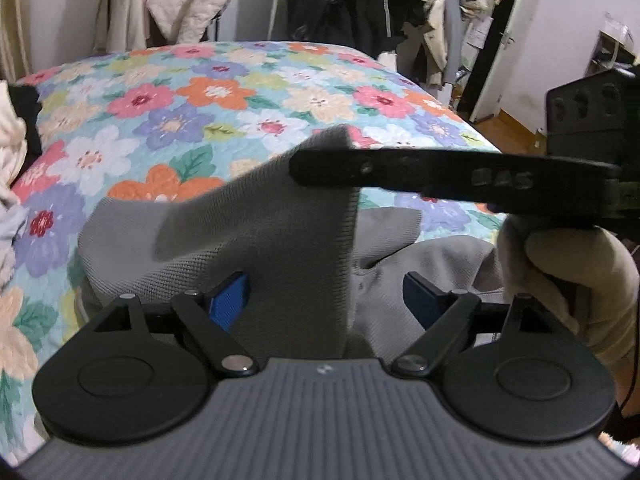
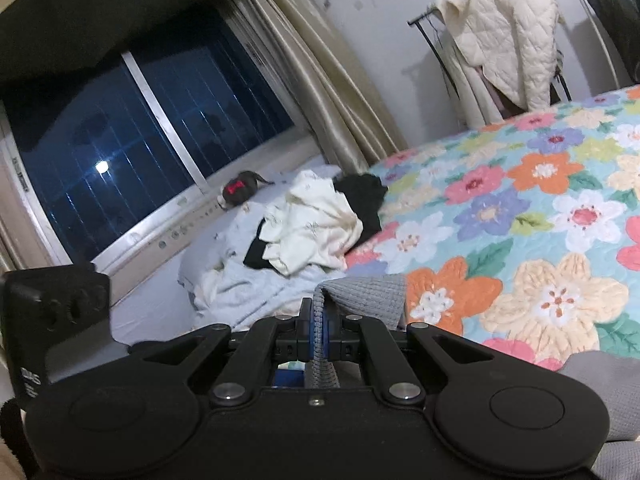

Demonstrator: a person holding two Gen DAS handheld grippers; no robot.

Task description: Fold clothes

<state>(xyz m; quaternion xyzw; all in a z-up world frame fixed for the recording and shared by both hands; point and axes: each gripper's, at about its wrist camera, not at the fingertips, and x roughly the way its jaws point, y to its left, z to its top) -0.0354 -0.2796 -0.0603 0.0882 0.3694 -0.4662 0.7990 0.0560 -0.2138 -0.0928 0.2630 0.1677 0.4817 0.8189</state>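
Note:
A grey knit garment (image 1: 256,232) lies on the flowered bedspread (image 1: 168,112). My right gripper (image 1: 304,172) reaches in from the right in the left wrist view and lifts one of the garment's sleeves by its cuff. In the right wrist view my right gripper (image 2: 318,330) is shut on that ribbed grey cuff (image 2: 360,292), pinched between the blue pads. My left gripper (image 1: 328,300) is open, with its blue pads (image 1: 230,304) on either side of the hanging sleeve, not closed on it.
A pile of cream and black clothes (image 2: 316,224) lies on the bed near the window (image 2: 132,160). Jackets hang on a rack (image 2: 500,32) against the wall. An open door (image 1: 516,40) and wooden floor are past the bed's right edge.

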